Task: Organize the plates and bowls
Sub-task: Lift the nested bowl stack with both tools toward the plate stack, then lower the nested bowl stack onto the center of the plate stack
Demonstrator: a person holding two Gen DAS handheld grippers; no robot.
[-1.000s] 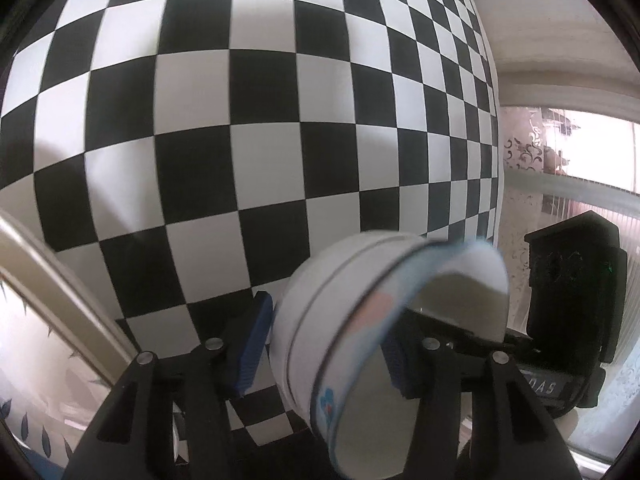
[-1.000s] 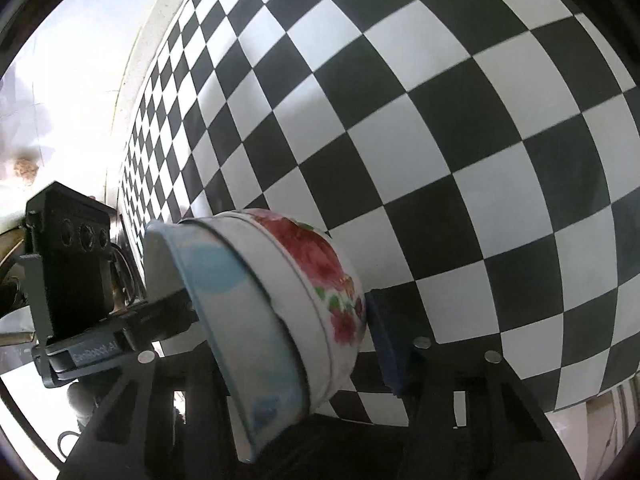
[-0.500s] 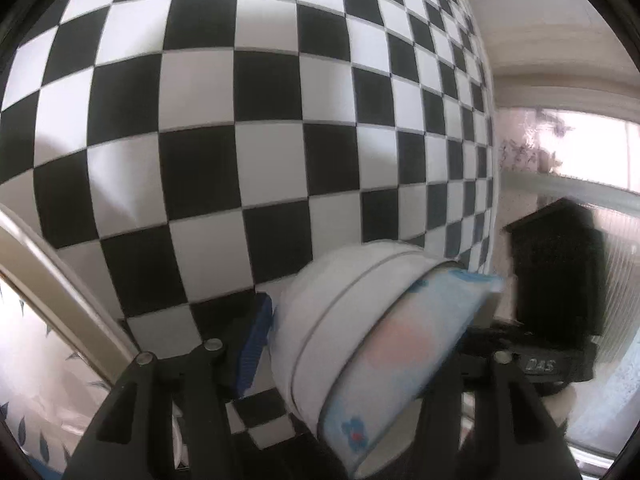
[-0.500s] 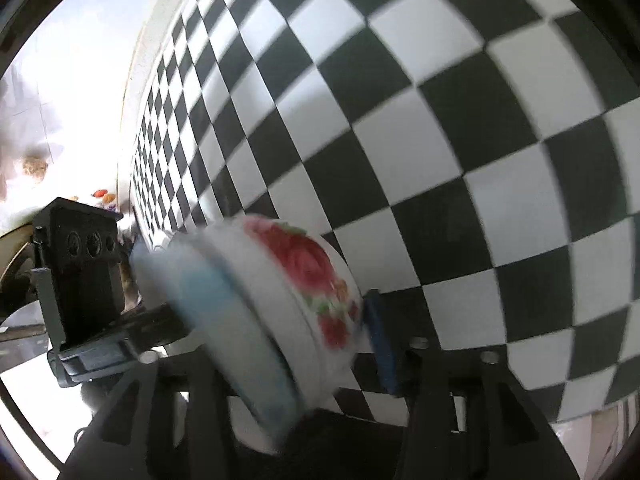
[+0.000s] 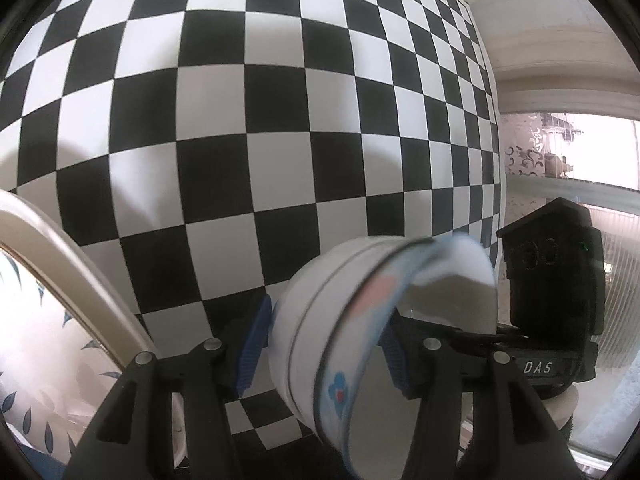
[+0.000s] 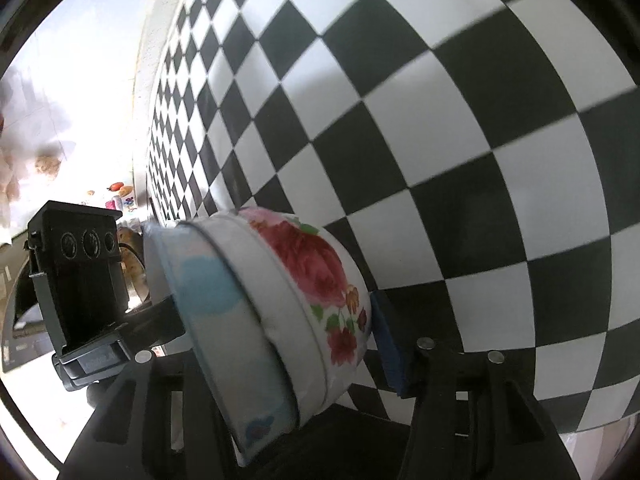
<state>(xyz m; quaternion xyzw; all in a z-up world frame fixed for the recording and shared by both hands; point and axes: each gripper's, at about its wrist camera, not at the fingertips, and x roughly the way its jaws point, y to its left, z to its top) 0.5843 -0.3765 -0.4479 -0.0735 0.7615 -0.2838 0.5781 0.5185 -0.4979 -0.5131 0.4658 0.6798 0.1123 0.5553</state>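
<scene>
In the left wrist view a white bowl (image 5: 304,320) lies on its side with a blue-and-pink patterned bowl (image 5: 360,320) nested in it, mouth turned right. My left gripper (image 5: 324,352) is shut on them, one blue pad on the base and the other at the mouth. In the right wrist view a white bowl with red roses (image 6: 320,280) holds a blue-patterned bowl (image 6: 208,292), mouth turned left. My right gripper (image 6: 280,344) has this pair between its jaws, which are closing, a pad against the base. I cannot tell whether both views show one stack.
A black-and-white checkered surface (image 5: 240,120) fills both views. A large plate with a beige rim (image 5: 60,248) and blue leaves sits at the lower left. The other gripper's black housing (image 5: 552,280) is close on the right, with a bright window behind it.
The bowls rocked between the jaws, blurred half a second ago, and stand about as before. In the right wrist view the checkered surface has shifted a little. The left gripper has kept its place.
</scene>
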